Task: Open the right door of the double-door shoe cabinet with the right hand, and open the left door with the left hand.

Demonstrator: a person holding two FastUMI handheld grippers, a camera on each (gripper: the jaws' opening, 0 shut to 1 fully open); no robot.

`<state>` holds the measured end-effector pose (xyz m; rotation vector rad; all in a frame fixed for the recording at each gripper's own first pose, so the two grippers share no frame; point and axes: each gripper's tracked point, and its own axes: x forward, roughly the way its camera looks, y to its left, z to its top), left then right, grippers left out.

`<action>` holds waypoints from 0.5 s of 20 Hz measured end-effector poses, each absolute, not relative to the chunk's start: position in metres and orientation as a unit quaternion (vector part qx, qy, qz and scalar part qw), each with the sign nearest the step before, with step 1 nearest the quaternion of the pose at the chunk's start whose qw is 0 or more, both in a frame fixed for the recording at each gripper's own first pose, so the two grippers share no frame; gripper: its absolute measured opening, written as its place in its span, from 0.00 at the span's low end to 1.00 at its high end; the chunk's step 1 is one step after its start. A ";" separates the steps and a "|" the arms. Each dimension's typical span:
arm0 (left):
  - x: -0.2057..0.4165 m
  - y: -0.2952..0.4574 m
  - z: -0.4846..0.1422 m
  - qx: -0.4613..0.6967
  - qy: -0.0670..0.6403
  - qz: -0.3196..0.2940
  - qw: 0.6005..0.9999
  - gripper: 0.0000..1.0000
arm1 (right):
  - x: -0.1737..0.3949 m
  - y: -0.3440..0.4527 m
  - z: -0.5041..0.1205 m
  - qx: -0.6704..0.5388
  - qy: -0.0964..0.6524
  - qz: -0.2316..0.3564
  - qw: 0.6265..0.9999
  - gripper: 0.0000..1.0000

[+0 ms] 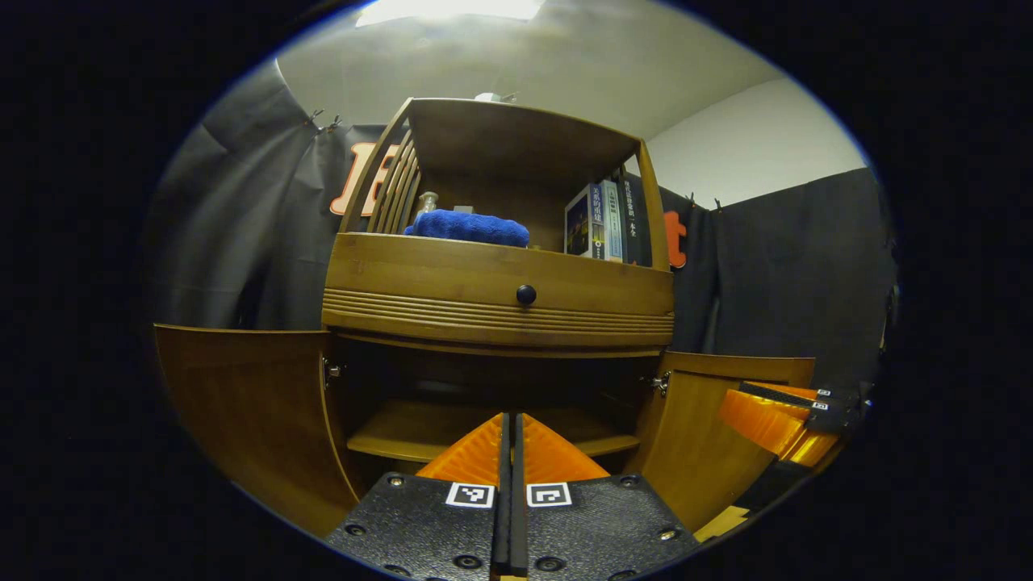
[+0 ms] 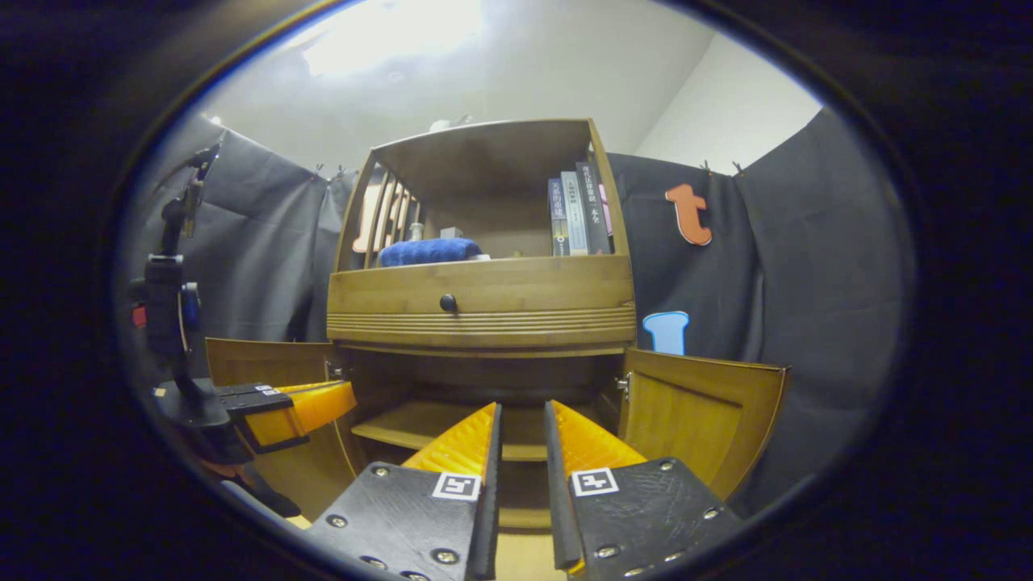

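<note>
The wooden shoe cabinet (image 1: 500,282) (image 2: 480,298) stands straight ahead with both lower doors swung wide. Its left door (image 1: 242,411) (image 2: 266,361) hangs out to the left and its right door (image 1: 710,436) (image 2: 698,420) out to the right. The dark inside with a shelf (image 1: 420,436) (image 2: 420,424) is exposed. My left gripper (image 1: 511,424) is shut with nothing in it, centred before the opening; it also appears in the right gripper view (image 2: 343,399) in front of the left door. My right gripper (image 2: 521,407) is open a little, holding nothing, and in the left gripper view (image 1: 734,411) it is in front of the right door.
Above the doors is a drawer with a black knob (image 1: 526,294) (image 2: 448,303). The open top shelf holds a blue folded towel (image 1: 468,227) (image 2: 428,251) and upright books (image 1: 609,222) (image 2: 577,210). Black cloth walls close in on both sides. A dark stand (image 2: 169,307) rises at the left.
</note>
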<state>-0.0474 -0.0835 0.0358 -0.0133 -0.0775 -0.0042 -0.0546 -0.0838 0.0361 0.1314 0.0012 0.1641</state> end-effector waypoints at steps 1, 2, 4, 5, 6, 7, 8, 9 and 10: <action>-0.046 -0.083 0.037 -0.009 -0.040 -0.001 0.999 0.00 | -0.054 -0.083 0.037 0.067 0.000 0.081 0.994 0.19; -0.042 -0.081 0.039 -0.010 -0.041 0.000 0.999 0.00 | -0.053 -0.084 0.038 0.068 -0.001 0.078 0.995 0.19; -0.036 -0.079 0.040 -0.006 -0.040 0.002 0.999 0.00 | -0.052 -0.082 0.037 0.071 0.001 0.080 0.994 0.29; -0.038 -0.081 0.039 -0.003 -0.040 0.002 0.999 0.00 | -0.051 -0.081 0.037 0.071 0.002 0.080 0.994 0.29; -0.039 -0.082 0.039 -0.002 -0.041 0.002 0.999 0.00 | -0.051 -0.080 0.037 0.070 0.002 0.081 0.994 0.24; -0.040 -0.083 0.039 -0.002 -0.042 0.001 0.999 0.00 | -0.051 -0.079 0.037 0.068 0.002 0.080 0.994 0.23; -0.040 -0.085 0.039 -0.002 -0.043 -0.001 0.999 0.00 | -0.051 -0.079 0.037 0.068 0.002 0.080 0.994 0.23; -0.040 -0.086 0.039 -0.001 -0.044 -0.002 0.999 0.01 | -0.050 -0.079 0.037 0.068 0.002 0.079 0.995 0.23; -0.040 -0.086 0.040 -0.001 -0.046 -0.001 0.999 0.03 | -0.051 -0.078 0.037 0.070 0.001 0.079 0.994 0.24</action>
